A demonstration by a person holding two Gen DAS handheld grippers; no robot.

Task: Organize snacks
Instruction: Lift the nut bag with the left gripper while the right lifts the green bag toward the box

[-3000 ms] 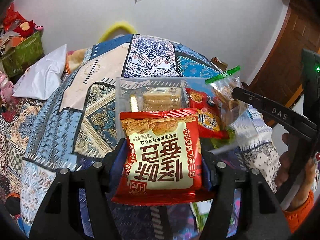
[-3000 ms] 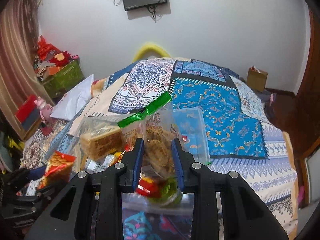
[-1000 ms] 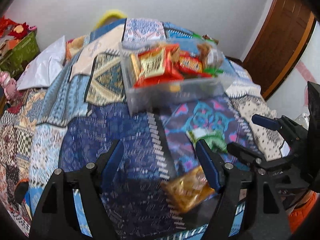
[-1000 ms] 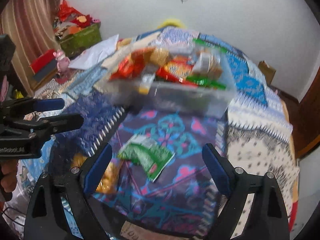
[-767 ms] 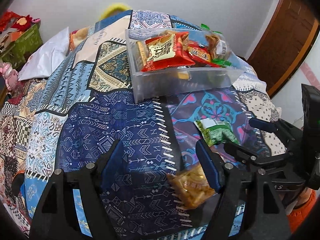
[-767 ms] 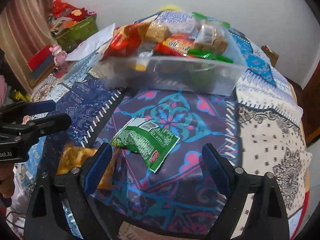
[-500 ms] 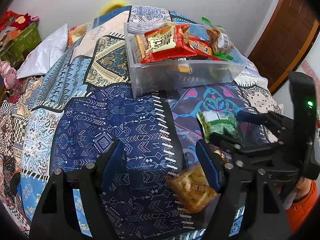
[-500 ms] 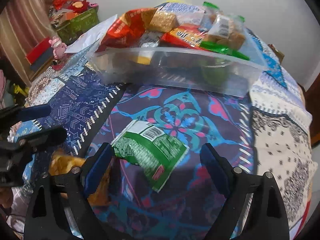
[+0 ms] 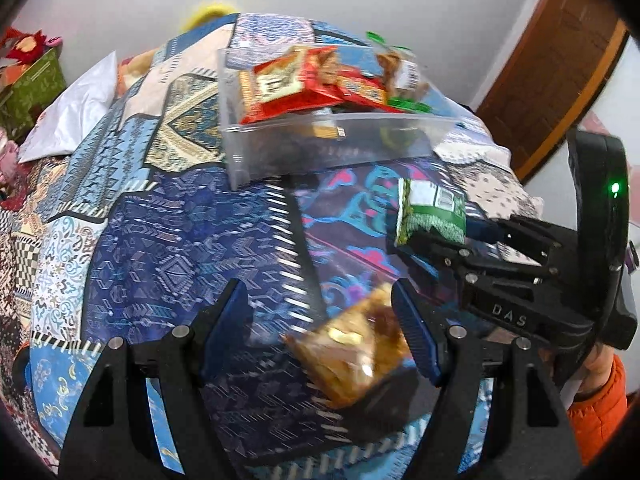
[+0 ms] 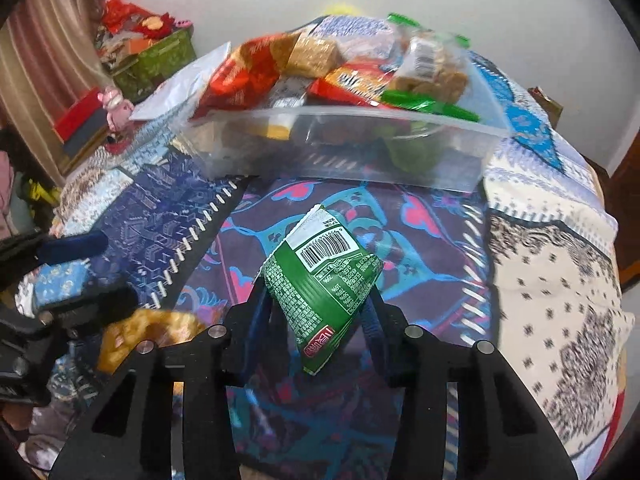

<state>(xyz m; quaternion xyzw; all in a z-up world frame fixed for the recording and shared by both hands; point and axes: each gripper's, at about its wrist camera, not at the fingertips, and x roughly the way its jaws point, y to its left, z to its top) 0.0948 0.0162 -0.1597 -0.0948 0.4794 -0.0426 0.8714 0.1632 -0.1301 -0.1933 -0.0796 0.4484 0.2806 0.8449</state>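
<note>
Green packet (image 10: 322,280) now claw-pinched, tilted

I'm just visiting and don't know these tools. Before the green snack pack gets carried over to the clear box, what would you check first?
1. right gripper closed on green packet: ok; its jaws have just been closing and the packet sits between the pads.
2. Grip firm enough to lift: cannot tell.
3. Room in the clear bin: not ok, snacks are heaped above its rim.
4. Path to the bin free: ok, only bedspread lies between.
5. left gripper out of the way: ok, open above the golden packet.
</note>
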